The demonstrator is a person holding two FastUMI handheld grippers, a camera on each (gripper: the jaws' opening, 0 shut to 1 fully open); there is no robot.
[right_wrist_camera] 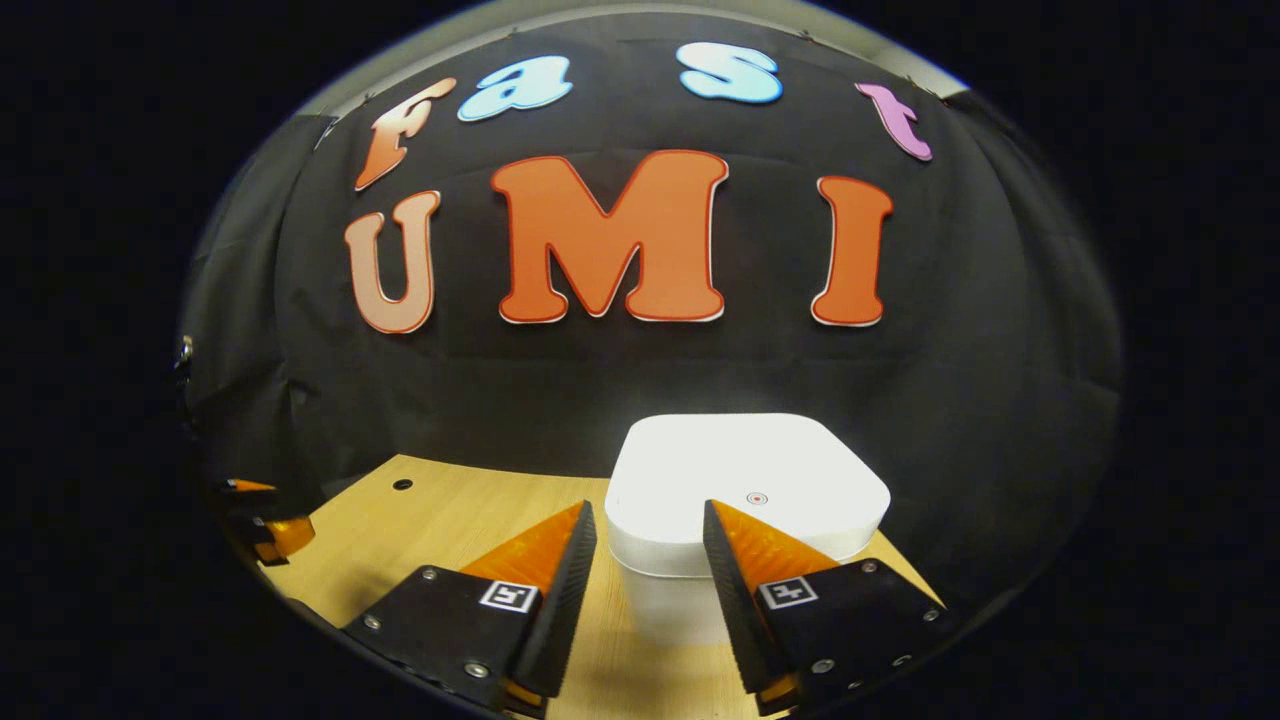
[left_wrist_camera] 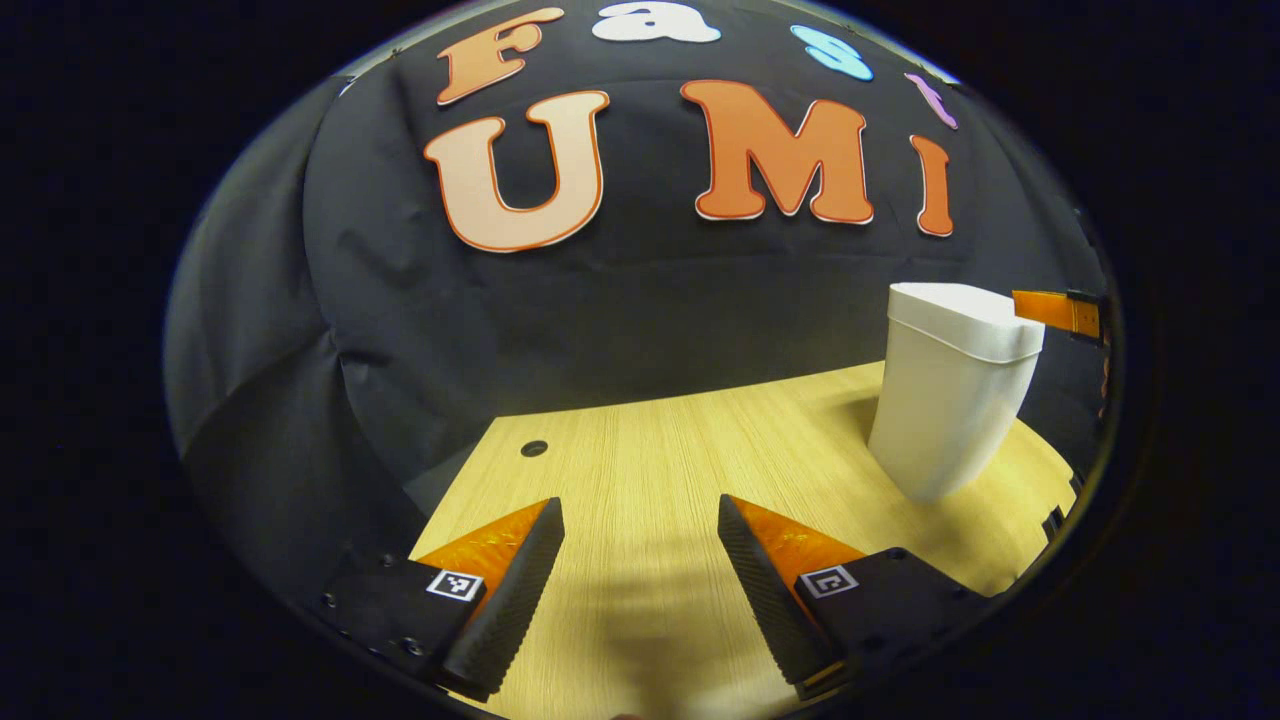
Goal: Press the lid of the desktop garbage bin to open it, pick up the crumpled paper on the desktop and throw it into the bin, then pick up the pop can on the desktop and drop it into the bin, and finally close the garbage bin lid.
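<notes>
Two grippers up, both spread wide and holding nothing. Left gripper (left_wrist_camera: 640, 515) hanging over bare wood desktop (left_wrist_camera: 640, 450), fingers well apart, touching nothing as far as can be told, just grain and a soft shadow between them. Right gripper (right_wrist_camera: 645, 520) also gaping, parked above and just in front of the white garbage bin (right_wrist_camera: 745, 490), looking down onto the lid (right_wrist_camera: 700, 465) from slightly behind its near edge. Fingertips (right_wrist_camera: 583, 515) overlapping the lid's front rim in the right gripper view, but can't tell if actually touching or merely hovering above. Lid down flat and closed, tiny red dot (right_wrist_camera: 757, 497) near the middle of the top. From the left gripper view, same bin (left_wrist_camera: 950, 400) standing upright off to the right on the desktop, tapered toward the bottom, lid (left_wrist_camera: 965, 320) seated on top, with one finger of the right gripper (left_wrist_camera: 1060, 310) poking in level with the lid's upper right edge, very close to it or maybe on it, hard to say. In the right gripper view, a bit of the left gripper (right_wrist_camera: 262, 525) peeking in at far left, low over the table edge. Small dark round hole (left_wrist_camera: 534, 448) in the desktop toward the back left. Black cloth wall (left_wrist_camera: 620, 300) all around behind the table, wrinkled and draped at the left.
</notes>
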